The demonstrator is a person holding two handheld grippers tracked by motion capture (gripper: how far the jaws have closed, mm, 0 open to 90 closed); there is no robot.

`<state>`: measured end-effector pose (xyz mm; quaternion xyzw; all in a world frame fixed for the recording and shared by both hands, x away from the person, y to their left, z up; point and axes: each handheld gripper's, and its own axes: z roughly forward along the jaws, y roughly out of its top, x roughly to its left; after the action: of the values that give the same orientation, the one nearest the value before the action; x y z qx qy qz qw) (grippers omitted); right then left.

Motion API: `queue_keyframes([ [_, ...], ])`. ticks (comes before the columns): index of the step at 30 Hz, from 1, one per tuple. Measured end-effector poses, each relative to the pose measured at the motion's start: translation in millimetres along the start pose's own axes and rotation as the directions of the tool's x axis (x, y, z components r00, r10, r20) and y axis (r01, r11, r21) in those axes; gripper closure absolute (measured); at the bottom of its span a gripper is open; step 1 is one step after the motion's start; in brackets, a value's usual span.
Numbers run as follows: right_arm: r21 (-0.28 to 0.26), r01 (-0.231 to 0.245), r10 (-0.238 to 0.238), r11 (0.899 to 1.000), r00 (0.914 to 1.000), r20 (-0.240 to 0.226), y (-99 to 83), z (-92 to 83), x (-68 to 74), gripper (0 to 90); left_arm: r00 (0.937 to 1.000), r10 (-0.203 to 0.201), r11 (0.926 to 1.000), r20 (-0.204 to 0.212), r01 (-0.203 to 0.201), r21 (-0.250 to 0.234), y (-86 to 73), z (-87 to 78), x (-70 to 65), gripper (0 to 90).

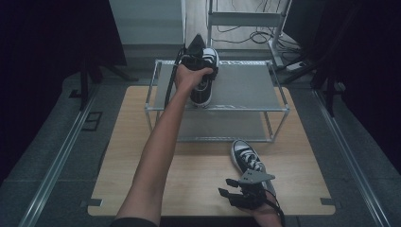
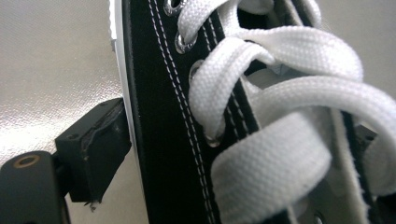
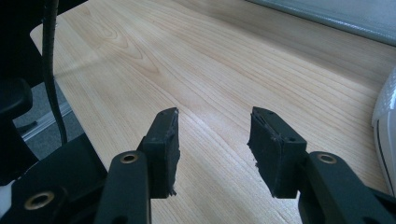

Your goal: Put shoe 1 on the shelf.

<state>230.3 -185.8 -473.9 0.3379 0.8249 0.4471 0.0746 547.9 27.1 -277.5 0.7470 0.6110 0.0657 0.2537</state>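
The left gripper (image 1: 198, 59) is way out at the end of a stretched arm, clamped on a black sneaker (image 1: 204, 75) sitting on the top shelf of a metal rack (image 1: 246, 87). The high view gives the layout but the hand (image 1: 191, 78) covers most of the grip. The left gripper view fills that in: one black jaw presses against the sneaker's white sole edge, with black canvas, white stitching and fat white laces (image 2: 280, 116) right up close, grey shelf behind. The other jaw is hidden behind the shoe, so the hold reads as closed on the sneaker from one side.

The right gripper (image 1: 231, 193) hangs low near the front edge of the wooden table (image 1: 142, 179), jaws apart with nothing between them. The right gripper view shows that gap clearly, bare wood grain between the pads (image 3: 163, 147), plus a sliver of white at the right edge, likely the second sneaker (image 1: 248, 158). From above, that one lies on the table just in front of the rack, right beside the right gripper, toe pointing away.
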Motion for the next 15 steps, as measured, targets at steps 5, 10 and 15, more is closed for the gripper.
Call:
queue_keyframes([
  [5,-0.002,-0.004,0.004,1.000,1.0000,0.007,-0.3,1.0,0.2,52.3,0.9984,-0.051,0.9987,-0.023,0.051,0.002,3.3,6.6,1.6,12.5],
  [10,0.004,-0.001,0.001,1.000,1.0000,0.003,-0.1,0.5,0.8,52.2,0.9943,-0.097,0.9950,-0.045,0.098,0.020,5.8,9.9,6.2,12.2],
  [15,0.006,0.001,-0.001,1.000,1.0000,0.003,-0.3,0.9,1.0,52.1,0.9875,-0.150,0.9880,-0.048,0.151,0.031,5.7,14.5,13.3,12.1],
])
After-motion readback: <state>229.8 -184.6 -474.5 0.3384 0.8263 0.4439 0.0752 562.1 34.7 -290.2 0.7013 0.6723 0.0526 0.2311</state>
